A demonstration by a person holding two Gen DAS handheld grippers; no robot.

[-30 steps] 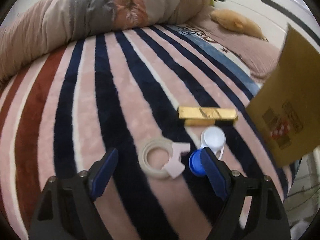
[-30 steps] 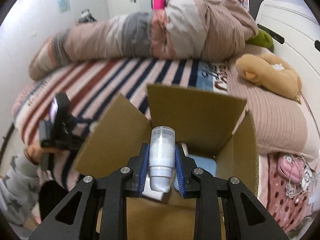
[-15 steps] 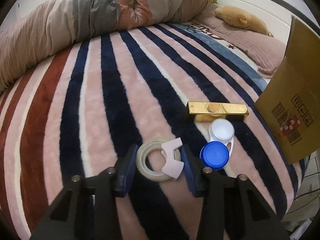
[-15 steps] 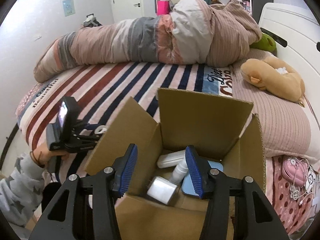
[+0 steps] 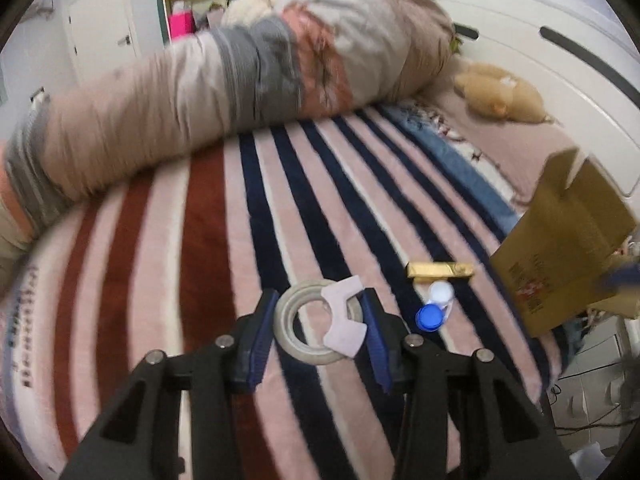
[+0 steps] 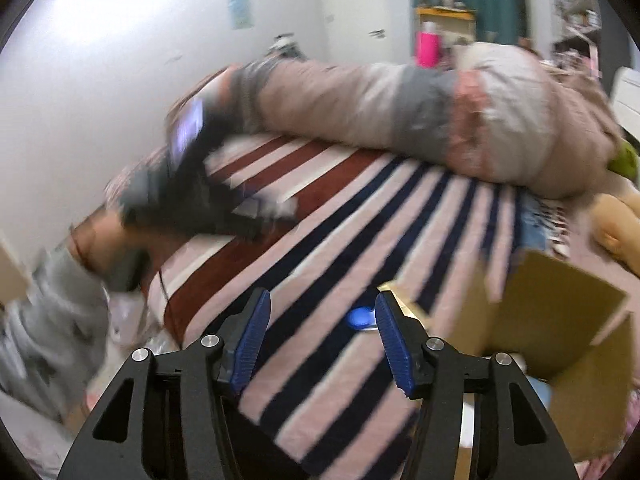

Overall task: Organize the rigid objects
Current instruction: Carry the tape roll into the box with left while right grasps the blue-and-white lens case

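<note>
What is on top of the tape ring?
A pale pink cut-out piece lies across the right side of the tape ring, which sits between the left gripper fingers. The part of the ring under it is hidden. Through the hole, only striped blanket shows.

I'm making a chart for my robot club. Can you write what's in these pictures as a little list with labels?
place: striped blanket on a bed
left gripper: jaws shut on tape roll
right gripper: jaws open, empty
not packed: gold bar, blue-and-white lens case
box: cardboard, flaps open, at the blanket's right edge
blur: right view is smeared
</note>
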